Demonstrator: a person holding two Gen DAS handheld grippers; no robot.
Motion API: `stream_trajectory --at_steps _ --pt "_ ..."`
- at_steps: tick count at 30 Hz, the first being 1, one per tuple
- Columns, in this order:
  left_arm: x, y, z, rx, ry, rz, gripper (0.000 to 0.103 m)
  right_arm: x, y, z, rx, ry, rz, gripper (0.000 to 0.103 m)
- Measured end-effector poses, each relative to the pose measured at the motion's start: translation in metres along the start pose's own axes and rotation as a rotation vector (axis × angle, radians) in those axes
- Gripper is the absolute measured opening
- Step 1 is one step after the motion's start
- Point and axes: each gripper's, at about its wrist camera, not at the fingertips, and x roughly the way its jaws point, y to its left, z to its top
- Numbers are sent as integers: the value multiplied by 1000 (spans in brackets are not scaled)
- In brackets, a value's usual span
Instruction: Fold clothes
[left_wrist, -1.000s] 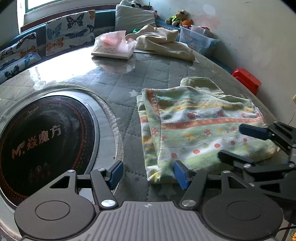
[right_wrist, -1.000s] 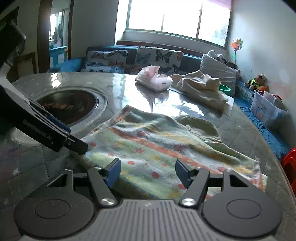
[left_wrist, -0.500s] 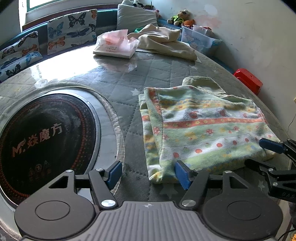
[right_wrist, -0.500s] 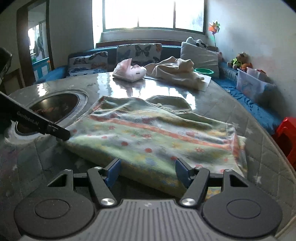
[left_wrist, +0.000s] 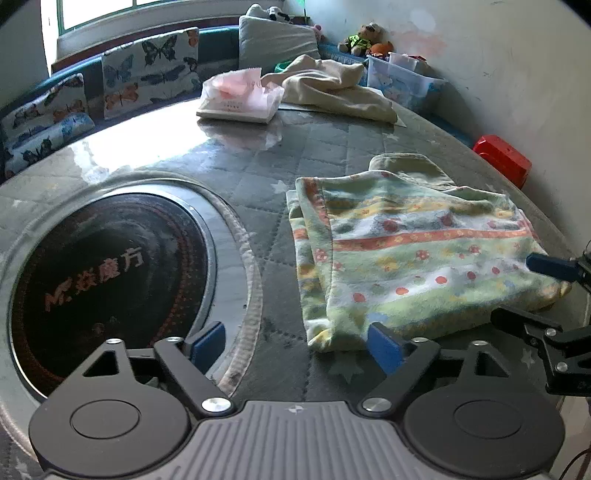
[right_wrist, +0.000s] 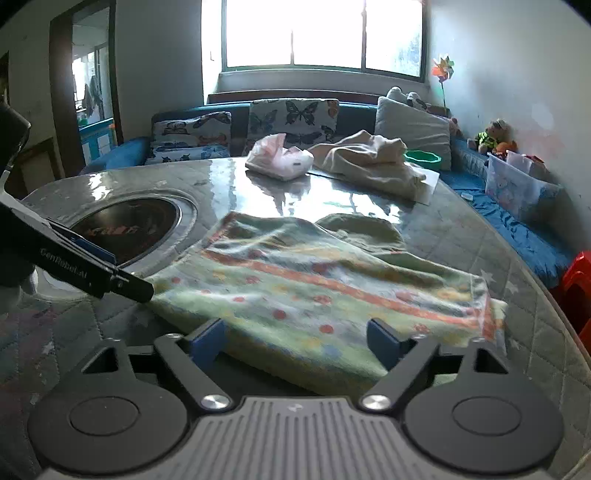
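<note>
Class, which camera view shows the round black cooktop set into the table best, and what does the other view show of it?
The left wrist view: the cooktop fills its left side, seen from above, lettering visible. The right wrist view shows it small, at a shallow angle, partly hidden behind the left tool.

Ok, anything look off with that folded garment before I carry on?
The patterned garment is folded unevenly: an olive flap pokes out past its far edge, and the layers at its left edge are not lined up.
</note>
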Motion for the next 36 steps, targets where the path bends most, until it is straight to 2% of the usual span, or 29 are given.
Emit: stream_trajectory --at_steps 7,19,31,36 --pt "-12 3 -5 9 -27 25 96 -1 16 7 -32 -25 7 103" --pt "-36 22 -22 3 -58 108 103 0 36 14 -53 -36 31 103" --pt "-59 41 -49 -40 -81 165 103 4 59 17 -64 -43 70 103" --pt "-72 53 -62 -73 -96 201 103 7 75 18 -105 -50 86 103"
